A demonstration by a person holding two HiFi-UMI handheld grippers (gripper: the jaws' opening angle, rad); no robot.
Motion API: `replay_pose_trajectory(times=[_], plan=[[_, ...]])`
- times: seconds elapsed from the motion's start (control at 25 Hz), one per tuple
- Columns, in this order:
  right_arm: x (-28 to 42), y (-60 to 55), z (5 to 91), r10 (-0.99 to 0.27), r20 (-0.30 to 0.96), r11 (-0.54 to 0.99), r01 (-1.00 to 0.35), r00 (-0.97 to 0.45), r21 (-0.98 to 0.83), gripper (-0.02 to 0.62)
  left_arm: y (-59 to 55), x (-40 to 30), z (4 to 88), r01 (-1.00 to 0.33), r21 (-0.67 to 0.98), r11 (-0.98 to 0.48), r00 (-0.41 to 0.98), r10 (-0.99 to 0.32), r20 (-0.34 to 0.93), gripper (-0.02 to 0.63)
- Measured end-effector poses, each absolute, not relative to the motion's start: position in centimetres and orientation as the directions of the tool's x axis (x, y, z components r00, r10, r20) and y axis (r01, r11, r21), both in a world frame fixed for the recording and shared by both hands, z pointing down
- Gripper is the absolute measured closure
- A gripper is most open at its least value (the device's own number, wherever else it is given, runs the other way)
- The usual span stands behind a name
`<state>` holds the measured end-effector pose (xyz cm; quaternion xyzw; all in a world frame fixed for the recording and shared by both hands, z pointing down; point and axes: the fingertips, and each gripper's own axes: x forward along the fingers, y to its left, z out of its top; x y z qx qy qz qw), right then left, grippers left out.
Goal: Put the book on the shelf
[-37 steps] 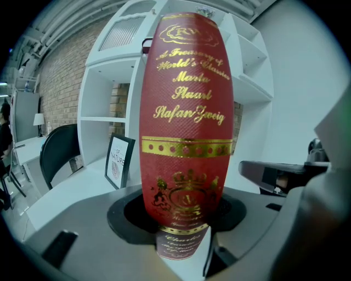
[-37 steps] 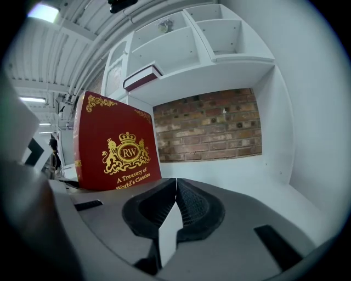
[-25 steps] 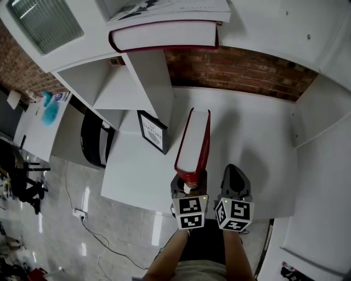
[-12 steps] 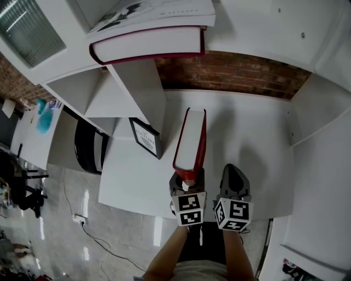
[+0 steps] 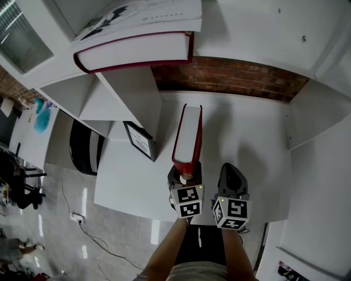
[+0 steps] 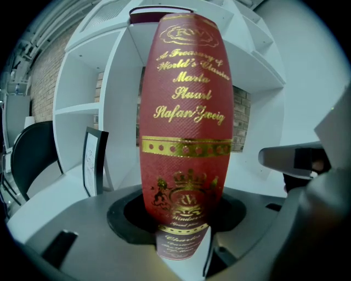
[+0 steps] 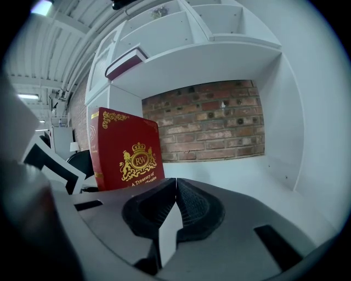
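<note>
A thick red book (image 5: 187,136) with gold lettering stands upright over the white desk (image 5: 241,137), spine toward me. My left gripper (image 5: 184,176) is shut on the lower end of its spine. In the left gripper view the book (image 6: 185,126) fills the middle and sits between the jaws of that gripper (image 6: 184,241). My right gripper (image 5: 231,178) hovers just right of the left one, shut and holding nothing. The right gripper view has its jaws (image 7: 174,203) pressed together and the book's front cover (image 7: 125,151) to the left.
A white shelf unit (image 5: 131,88) rises at the left. A thick dark-red book (image 5: 131,52) lies flat on an upper shelf under a white one (image 5: 142,16). A framed card (image 5: 138,141) leans by the shelf side. Brick wall (image 5: 230,77) behind; black chair (image 5: 82,148) at left.
The left gripper and the book have edged slightly forward and left toward the shelf. The head view has shifted, so the upper shelf looms larger. The right gripper stays alongside.
</note>
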<state>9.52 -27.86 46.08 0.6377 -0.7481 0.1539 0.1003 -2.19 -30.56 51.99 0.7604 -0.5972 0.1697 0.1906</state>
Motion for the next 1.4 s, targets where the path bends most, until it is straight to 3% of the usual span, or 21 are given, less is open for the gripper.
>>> replay_pose_trajectory(times=[1.4], plan=[[11.0,-31.0,47.6,-0.912,0.371,0.136,-0.982,-0.175,-0.129,0.578,-36.9,-1.6,54.9,-0.989,0.050,-0.139,0.145,-0.864,0.483,0.362]])
